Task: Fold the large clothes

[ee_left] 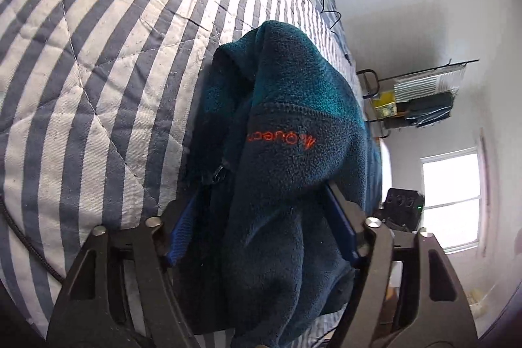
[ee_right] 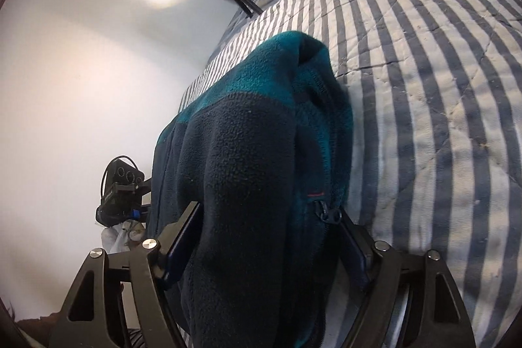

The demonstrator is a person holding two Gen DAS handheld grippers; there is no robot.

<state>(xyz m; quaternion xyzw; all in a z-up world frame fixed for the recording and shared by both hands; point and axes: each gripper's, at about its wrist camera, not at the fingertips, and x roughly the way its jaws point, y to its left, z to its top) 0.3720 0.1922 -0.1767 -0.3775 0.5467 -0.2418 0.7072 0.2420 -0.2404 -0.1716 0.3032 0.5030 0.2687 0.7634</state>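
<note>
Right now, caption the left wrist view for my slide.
Left claw grips a bunched fleece over the striped quilt.

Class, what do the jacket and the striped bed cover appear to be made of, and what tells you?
The jacket looks like synthetic fleece: a nubbly, matte, pilled pile in teal and navy, with a stitched orange logo. The bed cover looks like quilted woven cotton, though the fibre is uncertain: flat matte stripes crossed by diagonal stitch lines.

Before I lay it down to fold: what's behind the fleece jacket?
Behind the fleece jacket, only the striped quilt shows, spread over the bed. Whatever lies directly behind the bunched fabric is covered.
</note>
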